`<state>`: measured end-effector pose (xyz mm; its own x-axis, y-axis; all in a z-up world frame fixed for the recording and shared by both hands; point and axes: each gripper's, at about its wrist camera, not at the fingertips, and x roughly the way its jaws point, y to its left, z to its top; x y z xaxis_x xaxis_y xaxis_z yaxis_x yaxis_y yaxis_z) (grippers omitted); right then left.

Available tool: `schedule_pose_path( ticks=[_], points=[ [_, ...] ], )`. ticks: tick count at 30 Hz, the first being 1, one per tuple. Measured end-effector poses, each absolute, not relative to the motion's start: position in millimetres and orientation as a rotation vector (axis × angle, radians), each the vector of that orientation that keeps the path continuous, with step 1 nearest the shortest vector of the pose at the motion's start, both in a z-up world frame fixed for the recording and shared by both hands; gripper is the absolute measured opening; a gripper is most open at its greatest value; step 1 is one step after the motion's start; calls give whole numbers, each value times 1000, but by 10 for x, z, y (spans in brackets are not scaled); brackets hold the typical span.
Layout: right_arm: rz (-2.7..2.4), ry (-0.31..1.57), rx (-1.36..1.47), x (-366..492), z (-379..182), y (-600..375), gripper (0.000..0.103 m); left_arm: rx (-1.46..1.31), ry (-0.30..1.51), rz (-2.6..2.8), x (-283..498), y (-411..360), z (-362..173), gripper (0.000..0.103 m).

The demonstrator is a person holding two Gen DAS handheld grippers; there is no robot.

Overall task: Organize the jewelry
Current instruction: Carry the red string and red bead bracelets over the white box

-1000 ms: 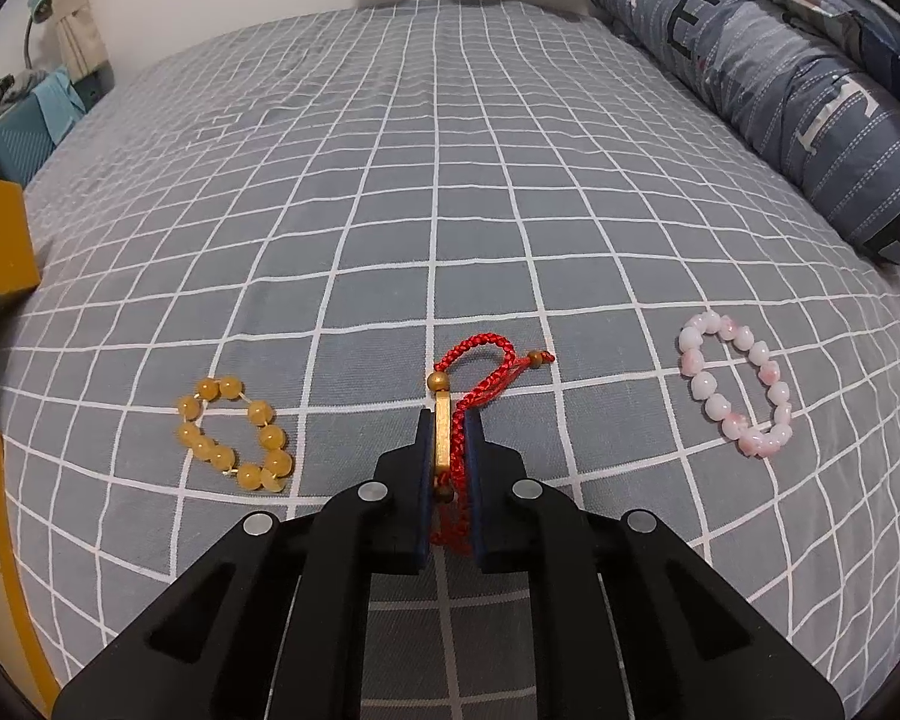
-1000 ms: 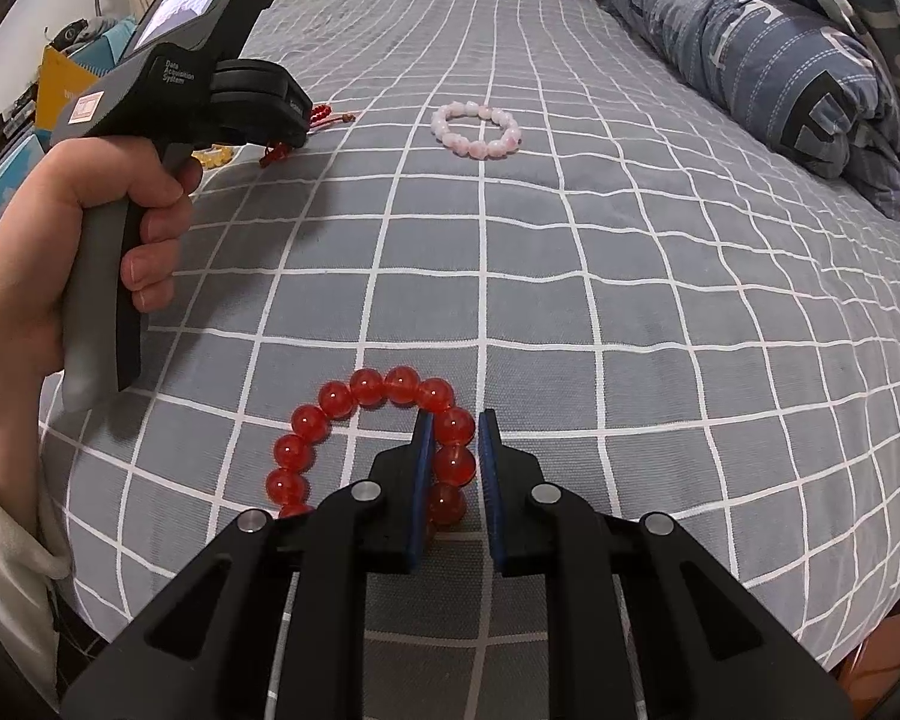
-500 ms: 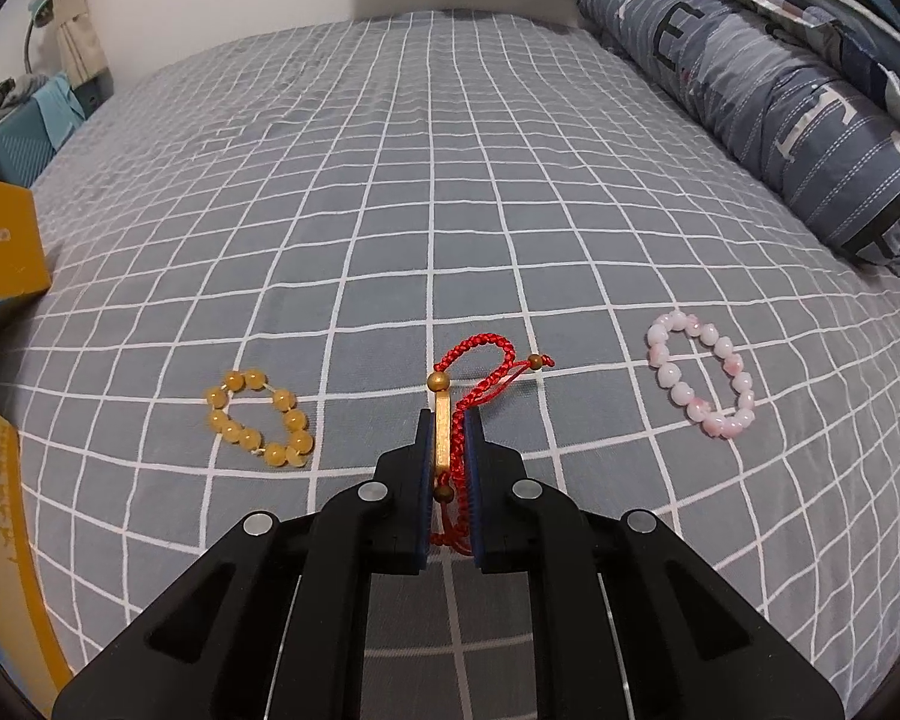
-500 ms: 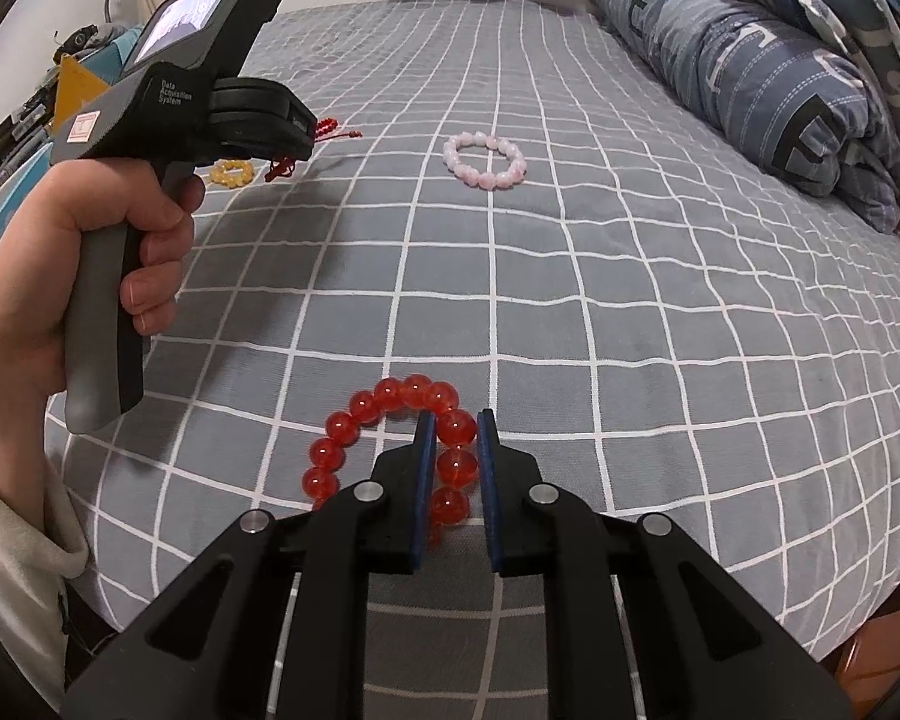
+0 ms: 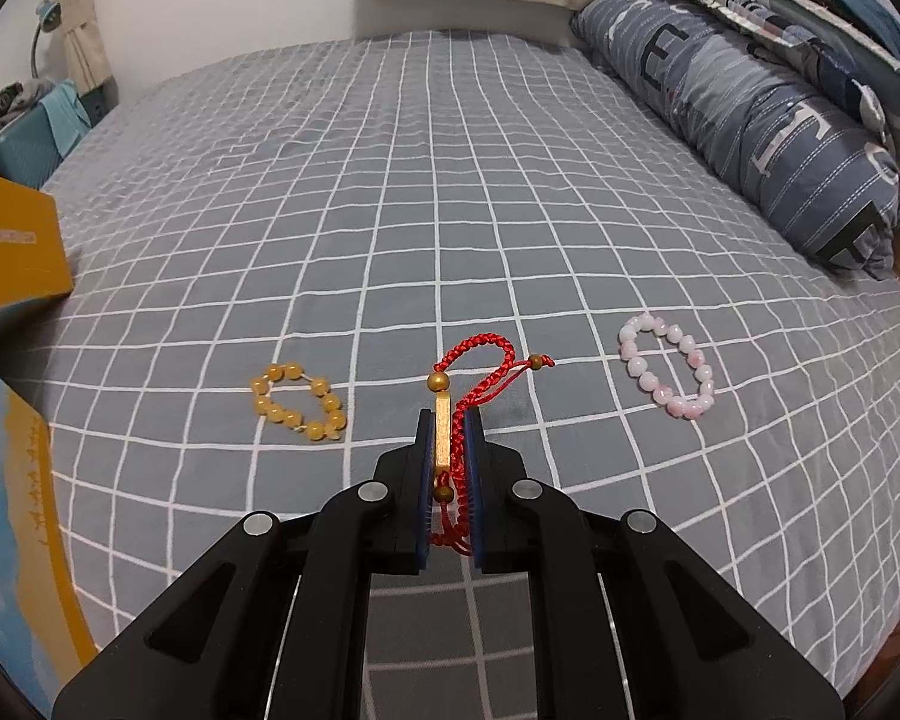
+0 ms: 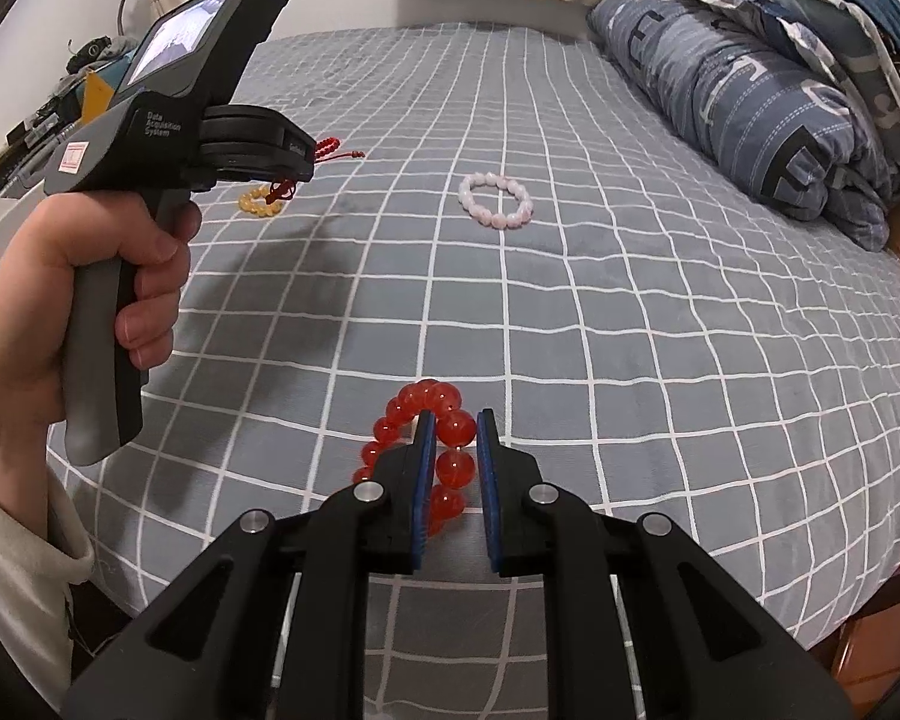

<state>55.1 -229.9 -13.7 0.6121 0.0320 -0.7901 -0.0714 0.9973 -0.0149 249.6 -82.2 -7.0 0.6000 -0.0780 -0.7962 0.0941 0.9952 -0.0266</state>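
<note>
Left gripper [image 5: 450,420] pinches the red cord bracelet [image 5: 477,369] above the bedspread [image 5: 450,210]; right gripper [image 6: 455,429] clamps the red bead bracelet [image 6: 432,438]. Amber bracelet [image 5: 299,401] at 9 o'clock, pink bracelet [image 5: 669,373] at 3. Risk: dangling cord could snag; round beads could squirt out.

Both tongs have lifted their bracelets higher above the bed [image 5: 510,180].
</note>
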Motion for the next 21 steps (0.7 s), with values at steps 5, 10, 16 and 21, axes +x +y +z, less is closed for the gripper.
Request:
schedule_pose_path(
  ticks=[5,10,16,21],
  points=[
    [65,892,-48,500,-53,-2248,13,19,906,-101,2378,-770,55,9],
    [69,873,-48,452,52,-2189,13,21,891,-99,2255,-701,173,9],
    [68,844,-45,393,185,-2130,13,22,873,-91,2083,-586,324,9],
    [70,811,-32,373,339,-2095,13,18,854,-79,1894,-422,461,9]
  ],
)
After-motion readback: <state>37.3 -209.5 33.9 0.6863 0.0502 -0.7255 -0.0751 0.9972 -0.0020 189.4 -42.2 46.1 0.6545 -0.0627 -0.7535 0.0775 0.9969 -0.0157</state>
